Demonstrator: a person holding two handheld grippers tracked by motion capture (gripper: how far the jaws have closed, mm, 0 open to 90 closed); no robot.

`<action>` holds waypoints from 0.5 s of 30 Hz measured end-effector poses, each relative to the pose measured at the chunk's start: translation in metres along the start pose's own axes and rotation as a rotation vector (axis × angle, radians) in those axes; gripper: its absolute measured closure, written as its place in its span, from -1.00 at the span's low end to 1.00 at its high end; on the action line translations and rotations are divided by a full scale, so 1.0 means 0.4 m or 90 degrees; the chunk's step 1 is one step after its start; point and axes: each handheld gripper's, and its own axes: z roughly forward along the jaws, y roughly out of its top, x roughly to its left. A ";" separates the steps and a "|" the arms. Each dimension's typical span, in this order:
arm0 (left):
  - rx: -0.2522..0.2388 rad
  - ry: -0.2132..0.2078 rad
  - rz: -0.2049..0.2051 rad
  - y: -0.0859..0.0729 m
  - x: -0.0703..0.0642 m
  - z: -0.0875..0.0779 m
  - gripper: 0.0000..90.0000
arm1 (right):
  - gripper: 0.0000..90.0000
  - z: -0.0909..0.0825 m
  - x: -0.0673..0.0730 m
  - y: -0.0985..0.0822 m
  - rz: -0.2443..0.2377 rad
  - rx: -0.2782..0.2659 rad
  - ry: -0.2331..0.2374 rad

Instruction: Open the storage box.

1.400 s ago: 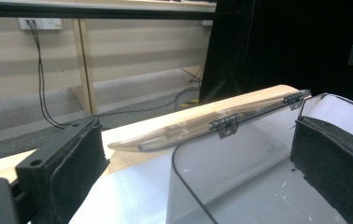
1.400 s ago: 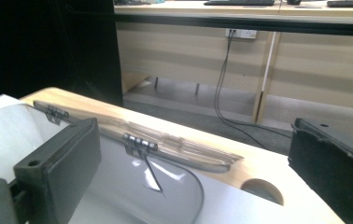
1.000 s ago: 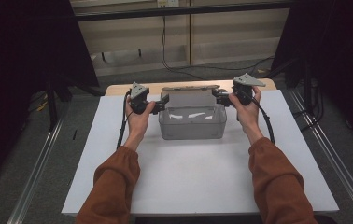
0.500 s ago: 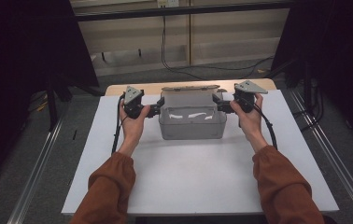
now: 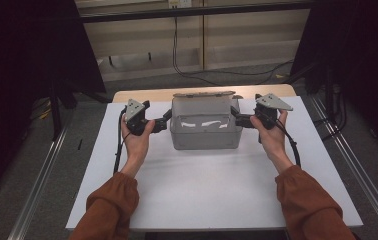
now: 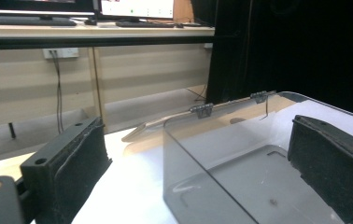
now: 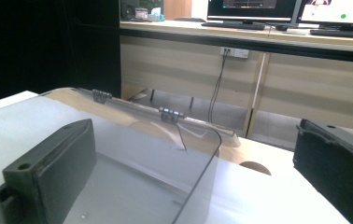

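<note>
A clear plastic box with its hinged lid swung back sits on the white table, toward the far edge. The left gripper and right gripper flank it — each gaping wide, astride a side wall, one jaw inside and one outside, clamping nothing.

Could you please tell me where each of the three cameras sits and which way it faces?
High view: above the person's side, facing forward and down at the table; forearms, left gripper and right gripper show.
Left gripper view: rides that gripper, looking along its jaws straddling a box wall.
Right gripper view: likewise, at the opposite wall.
All share the clear box.
</note>
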 end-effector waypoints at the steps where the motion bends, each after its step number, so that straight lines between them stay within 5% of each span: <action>1: 0.004 0.002 0.006 -0.002 -0.002 -0.006 -0.90 | -1.00 -0.005 0.001 -0.002 0.000 -0.001 -0.001; 15: -0.020 -0.011 -0.001 -0.018 -0.020 -0.091 -0.90 | -1.00 -0.081 0.014 -0.018 -0.032 -0.013 -0.020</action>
